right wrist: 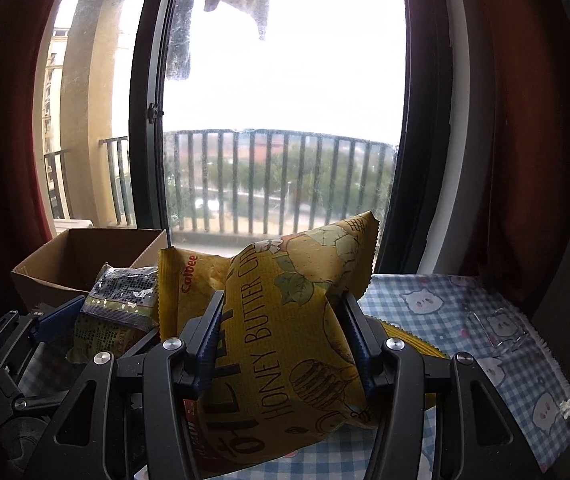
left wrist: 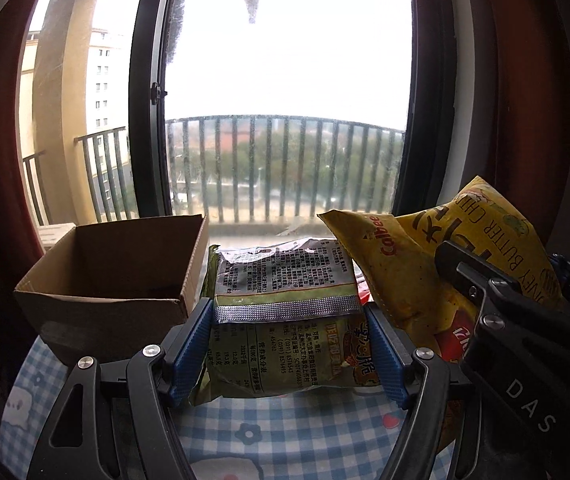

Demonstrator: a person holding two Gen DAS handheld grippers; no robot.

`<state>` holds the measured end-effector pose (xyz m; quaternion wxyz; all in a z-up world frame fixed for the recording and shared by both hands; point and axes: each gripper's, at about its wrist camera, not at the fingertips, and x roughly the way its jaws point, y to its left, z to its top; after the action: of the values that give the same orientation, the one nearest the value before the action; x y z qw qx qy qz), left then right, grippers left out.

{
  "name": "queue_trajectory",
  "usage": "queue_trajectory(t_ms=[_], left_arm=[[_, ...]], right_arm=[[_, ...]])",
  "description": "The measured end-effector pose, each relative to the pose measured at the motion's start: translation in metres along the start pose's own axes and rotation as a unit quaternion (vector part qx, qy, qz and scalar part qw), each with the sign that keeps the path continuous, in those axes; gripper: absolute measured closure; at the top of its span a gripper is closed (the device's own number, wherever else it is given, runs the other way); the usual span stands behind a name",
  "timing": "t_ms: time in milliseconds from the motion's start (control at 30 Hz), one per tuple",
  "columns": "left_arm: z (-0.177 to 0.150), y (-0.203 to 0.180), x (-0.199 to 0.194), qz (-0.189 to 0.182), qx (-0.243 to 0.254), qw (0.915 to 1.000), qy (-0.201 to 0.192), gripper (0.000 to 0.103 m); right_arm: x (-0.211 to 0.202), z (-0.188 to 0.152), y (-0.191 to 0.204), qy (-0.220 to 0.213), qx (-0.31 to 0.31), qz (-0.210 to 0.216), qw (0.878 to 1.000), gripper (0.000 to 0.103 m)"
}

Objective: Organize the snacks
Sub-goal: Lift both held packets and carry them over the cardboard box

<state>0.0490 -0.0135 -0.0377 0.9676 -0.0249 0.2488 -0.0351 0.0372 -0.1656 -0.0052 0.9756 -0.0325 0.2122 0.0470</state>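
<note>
My left gripper is shut on a green snack packet, held above the checked tablecloth, just right of an open cardboard box. My right gripper is shut on a yellow honey butter chip bag, lifted off the table. The bag also shows in the left wrist view, right of the green packet, with the right gripper's black body on it. The right wrist view shows the green packet and the box at left.
The blue checked tablecloth covers the table in front of a window with a black frame. Dark red curtains hang at both sides. A clear clip-like object lies on the cloth at right.
</note>
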Motion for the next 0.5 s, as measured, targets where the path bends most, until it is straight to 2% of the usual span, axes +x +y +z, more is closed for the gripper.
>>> queue_trajectory(t_ms=[500], left_arm=[[0.022, 0.042, 0.009, 0.028, -0.006, 0.9991, -0.030, 0.029]], right_arm=[[0.028, 0.035, 0.043, -0.032, -0.007, 0.021, 0.999, 0.046]])
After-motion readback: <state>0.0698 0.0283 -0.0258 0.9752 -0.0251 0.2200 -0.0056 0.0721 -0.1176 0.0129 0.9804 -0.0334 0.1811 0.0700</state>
